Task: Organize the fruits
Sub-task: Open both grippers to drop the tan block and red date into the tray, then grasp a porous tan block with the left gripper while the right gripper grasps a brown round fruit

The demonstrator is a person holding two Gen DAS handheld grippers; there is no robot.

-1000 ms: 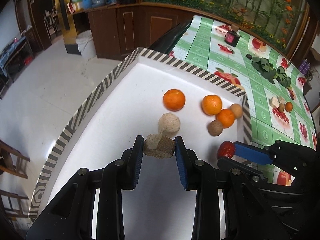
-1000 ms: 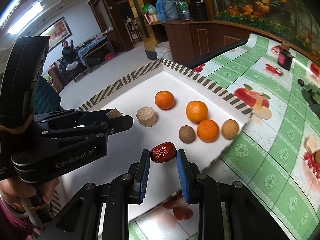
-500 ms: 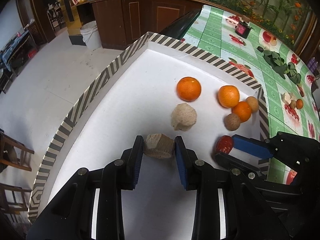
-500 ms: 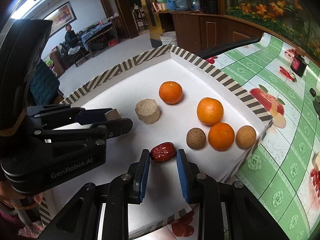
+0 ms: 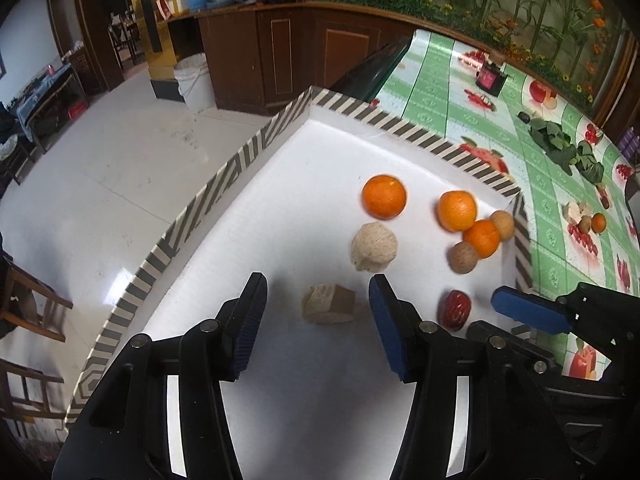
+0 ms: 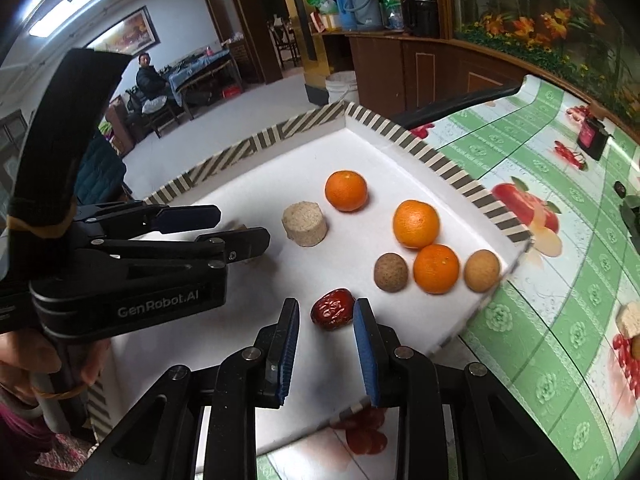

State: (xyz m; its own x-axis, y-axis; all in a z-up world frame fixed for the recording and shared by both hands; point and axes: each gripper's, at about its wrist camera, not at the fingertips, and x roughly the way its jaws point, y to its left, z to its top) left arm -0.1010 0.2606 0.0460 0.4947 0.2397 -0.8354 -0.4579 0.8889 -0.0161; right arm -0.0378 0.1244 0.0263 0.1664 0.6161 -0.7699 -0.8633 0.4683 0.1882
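A white tray with a striped rim (image 5: 224,184) (image 6: 440,160) holds three oranges (image 5: 383,196) (image 6: 346,190), two brown balls (image 5: 463,257) (image 6: 391,272), a beige cylinder (image 5: 374,246) (image 6: 305,224), a tan chunk (image 5: 329,309) and a red date (image 5: 454,309) (image 6: 333,314). My left gripper (image 5: 318,312) is open, its jaws either side of the chunk lying on the tray, apart from it. My right gripper (image 6: 326,322) is open, the date resting on the tray between its fingertips.
The tray sits on a table with a green fruit-print cloth (image 5: 560,184) (image 6: 560,280). More small fruit (image 5: 588,220) and leafy greens (image 5: 560,144) lie on the cloth to the right. The tray's left side overhangs the floor (image 5: 100,184).
Both grippers have opened. The left one let go of the tan chunk, the right one let go of the red date; both now lie on the tray.
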